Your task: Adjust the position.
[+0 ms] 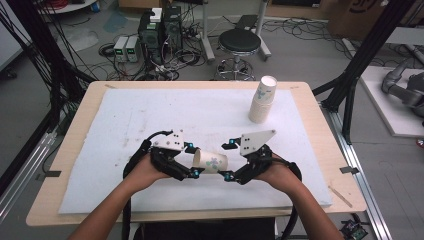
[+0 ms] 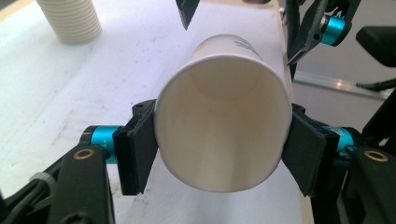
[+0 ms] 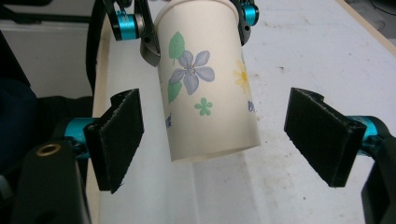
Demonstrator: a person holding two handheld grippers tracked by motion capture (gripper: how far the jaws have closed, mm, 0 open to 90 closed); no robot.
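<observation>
One flowered paper cup [image 1: 210, 161] is off the stack [image 1: 262, 100] and lifted above the counter [image 1: 150, 115] — your left gripper [image 2: 219, 140] pinches its rim, right gripper [image 3: 229, 140] jaws wide open around its base, not touching. Setting it down remains.

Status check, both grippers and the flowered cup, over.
Left gripper clamped on flowered paper cup near its rim. Right gripper open, pads clear of cup's base. Cup stack stands far off; nothing blocking.

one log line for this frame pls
left gripper: shut on paper cup near rim, held sideways | right gripper: open, pads clear of cup base | cup stack: upright, far right
</observation>
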